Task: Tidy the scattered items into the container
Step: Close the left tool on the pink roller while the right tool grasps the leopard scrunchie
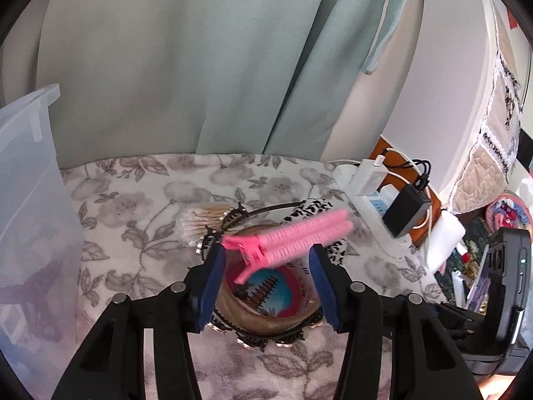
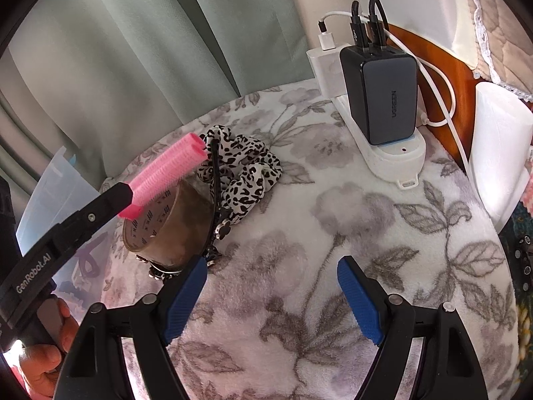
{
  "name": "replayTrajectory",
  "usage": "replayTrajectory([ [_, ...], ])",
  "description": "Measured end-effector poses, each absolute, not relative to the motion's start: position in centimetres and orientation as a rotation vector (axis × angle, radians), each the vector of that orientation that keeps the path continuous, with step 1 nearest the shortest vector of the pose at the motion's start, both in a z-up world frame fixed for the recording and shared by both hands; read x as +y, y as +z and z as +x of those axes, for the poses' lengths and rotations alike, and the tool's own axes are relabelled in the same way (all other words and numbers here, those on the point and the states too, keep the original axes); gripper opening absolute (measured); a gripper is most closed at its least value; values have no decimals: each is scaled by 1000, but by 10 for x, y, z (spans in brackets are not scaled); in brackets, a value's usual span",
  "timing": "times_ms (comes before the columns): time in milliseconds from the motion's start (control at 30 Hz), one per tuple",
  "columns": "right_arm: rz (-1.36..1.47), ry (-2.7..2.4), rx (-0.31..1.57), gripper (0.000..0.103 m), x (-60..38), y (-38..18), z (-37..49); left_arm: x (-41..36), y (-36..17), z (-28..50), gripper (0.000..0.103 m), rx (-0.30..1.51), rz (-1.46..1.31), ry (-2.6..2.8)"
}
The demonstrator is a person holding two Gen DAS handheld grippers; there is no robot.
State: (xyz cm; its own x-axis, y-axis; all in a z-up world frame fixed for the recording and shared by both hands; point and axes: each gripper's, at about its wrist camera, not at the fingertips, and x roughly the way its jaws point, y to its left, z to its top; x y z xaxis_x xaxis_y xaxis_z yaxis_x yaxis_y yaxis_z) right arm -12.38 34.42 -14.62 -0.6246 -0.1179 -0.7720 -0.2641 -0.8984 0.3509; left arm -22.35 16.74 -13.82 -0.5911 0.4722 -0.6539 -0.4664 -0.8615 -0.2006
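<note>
Pink roller clip [image 1: 299, 233] up over the tape roll [image 2: 173, 230], pinched in left gripper [image 1: 266, 250] jaws. Right gripper [image 2: 272, 262] jaws wide, empty. Yet to go, around the tape roll: scrunchie [image 2: 246, 170], headband [image 1: 273, 207], cotton swabs [image 1: 203, 220]. Container [image 1: 30, 173] waiting off left, looking early days.

Floral fleece blanket [image 2: 333, 220] covers the surface. White power strip [image 2: 393, 156] at right edge with dark grey charger [image 2: 383, 96] and white charger [image 2: 324, 66] plugged in. Pale green curtain [image 1: 200, 66] behind. Paper roll [image 2: 499, 153] beside strip.

I read "UGREEN" on the side of the black charger [image 2: 383, 96]; left of that charger, "GenRobot.AI" runs along my left gripper's [image 2: 125, 196] black arm.
</note>
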Motion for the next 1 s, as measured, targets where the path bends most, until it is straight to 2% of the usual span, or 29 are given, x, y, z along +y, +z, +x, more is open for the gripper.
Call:
replayTrajectory([
  [100,-1324,2673,677,83,344,-147,-125,165,-142,-232,59,13,-1012,2429],
  [467,-1322,2665,686,84,346,-149,-125,177,-123,-208,60,38,-983,2280],
  [833,-1277,2633,709,83,360,-145,-116,223,-125,-188,61,266,-920,2303],
  [1000,-1278,2604,714,83,367,-148,-114,227,-130,-190,61,281,-898,2324],
])
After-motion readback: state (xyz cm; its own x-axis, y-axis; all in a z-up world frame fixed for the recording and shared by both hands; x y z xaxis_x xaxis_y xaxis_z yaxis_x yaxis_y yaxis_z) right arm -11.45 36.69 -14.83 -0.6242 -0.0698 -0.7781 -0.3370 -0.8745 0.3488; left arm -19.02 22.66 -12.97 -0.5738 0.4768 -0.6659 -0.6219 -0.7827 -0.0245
